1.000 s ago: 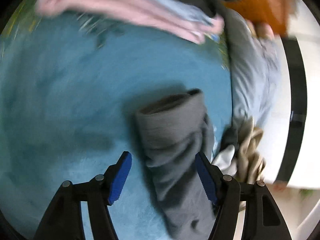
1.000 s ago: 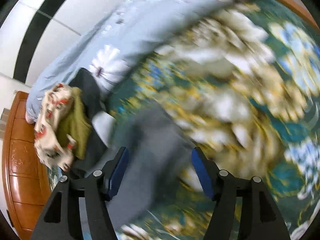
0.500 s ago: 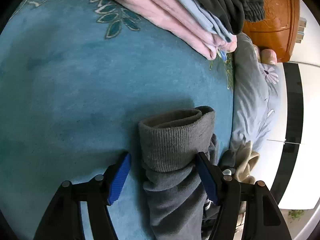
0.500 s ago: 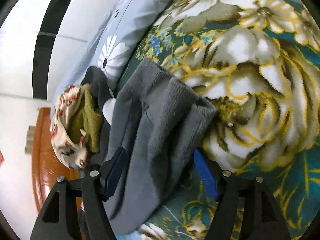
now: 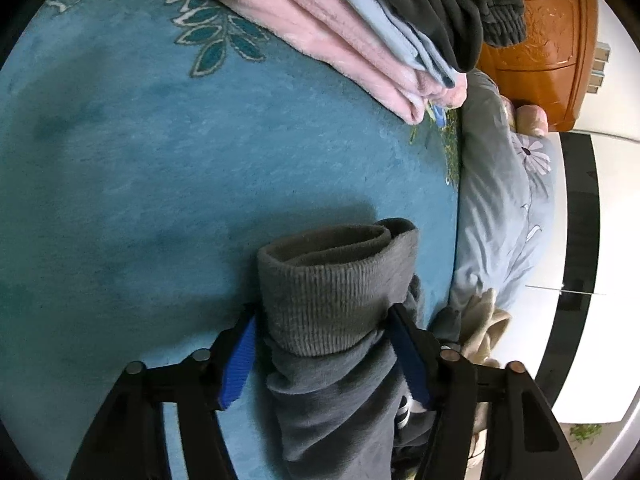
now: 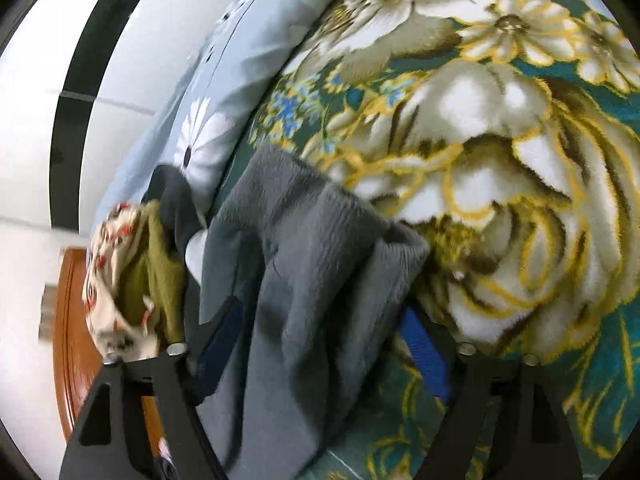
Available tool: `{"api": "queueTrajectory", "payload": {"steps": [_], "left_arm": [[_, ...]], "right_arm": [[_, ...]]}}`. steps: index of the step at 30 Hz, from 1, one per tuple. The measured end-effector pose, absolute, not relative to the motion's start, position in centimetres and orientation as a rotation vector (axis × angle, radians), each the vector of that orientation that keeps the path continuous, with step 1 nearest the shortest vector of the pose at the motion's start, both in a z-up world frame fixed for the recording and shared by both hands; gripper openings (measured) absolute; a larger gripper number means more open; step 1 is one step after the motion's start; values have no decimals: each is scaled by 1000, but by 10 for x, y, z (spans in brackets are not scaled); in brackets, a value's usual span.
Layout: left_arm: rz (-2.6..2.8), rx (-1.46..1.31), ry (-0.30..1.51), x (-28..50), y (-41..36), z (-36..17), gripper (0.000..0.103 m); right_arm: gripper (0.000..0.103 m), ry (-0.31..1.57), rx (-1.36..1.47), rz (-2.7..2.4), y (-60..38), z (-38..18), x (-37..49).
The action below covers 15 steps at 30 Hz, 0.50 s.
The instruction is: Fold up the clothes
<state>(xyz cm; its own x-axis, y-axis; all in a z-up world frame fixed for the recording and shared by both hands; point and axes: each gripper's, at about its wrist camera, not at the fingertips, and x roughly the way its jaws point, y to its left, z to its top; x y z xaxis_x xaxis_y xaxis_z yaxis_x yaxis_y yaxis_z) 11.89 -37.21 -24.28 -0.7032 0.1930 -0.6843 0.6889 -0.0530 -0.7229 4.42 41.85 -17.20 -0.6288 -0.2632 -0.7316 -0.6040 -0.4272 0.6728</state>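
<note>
On bed blanket (image 5: pixel 160 160): grey garment (image 5: pixel 336 300); left gripper (image 5: pixel 324 344) closing around its ribbed cuff; right gripper (image 6: pixel 316 344) closing around its fleece body; folded stack (image 5: pixel 360 40) beyond

Grey garment (image 5: pixel 340 420) — lower part past frame edge

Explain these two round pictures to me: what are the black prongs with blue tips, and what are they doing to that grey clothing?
No robot here: a person carries a hand-held gripper in each hand, each with a fisheye camera looking along its two fingers.

Left view: the left hand-held gripper is closing around the ribbed cuff of a grey garment on a teal blanket. Folded clothes are stacked behind.

Right view: the right hand-held gripper is closing on grey fleece, seemingly the same garment, lying on a flowered part of the blanket. A crumpled pile waits alongside.
</note>
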Motion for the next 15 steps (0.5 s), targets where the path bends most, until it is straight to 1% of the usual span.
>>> {"api": "queueTrajectory", "payload": {"steps": [1,2,3,4,6,7,9,11,12,14,15], "left_arm": [[-1795,946,1846,118,-372,-244,48],[-1792,958,1823,116,-372,-241,33],[-1793,972,1795,115,-372,-238,23],[-1794,985,1767,113,-371,-235,21],[-1846,1007,1695,106,-372,-215,18],[-1886,998,1692,104,-374,-201,18],[-1973,971,1699,100,-378,-170,17],[-2065,948,1720,106,-383,-138,17],[-2109,940,1698,114,-386,-124,18],[-2141,945,1641,131,-392,-118,18],[-2144,962,1610,138,-395,-121,18]], "right_arm": [[35,1528,-1227,2136,419,-171,43],[32,1525,-1240,2118,418,-171,42],[25,1522,-1252,2100,418,-170,40],[21,1489,-1270,2105,416,-166,38],[18,1402,-1299,2147,410,-146,34],[17,1387,-1302,2169,408,-137,31],[17,1366,-1278,2282,404,-103,26],[17,1388,-1219,2407,403,-66,33],[17,1400,-1186,2469,403,-48,36],[17,1423,-1130,2520,405,-31,46],[17,1400,-1137,2522,406,-32,54]]}}
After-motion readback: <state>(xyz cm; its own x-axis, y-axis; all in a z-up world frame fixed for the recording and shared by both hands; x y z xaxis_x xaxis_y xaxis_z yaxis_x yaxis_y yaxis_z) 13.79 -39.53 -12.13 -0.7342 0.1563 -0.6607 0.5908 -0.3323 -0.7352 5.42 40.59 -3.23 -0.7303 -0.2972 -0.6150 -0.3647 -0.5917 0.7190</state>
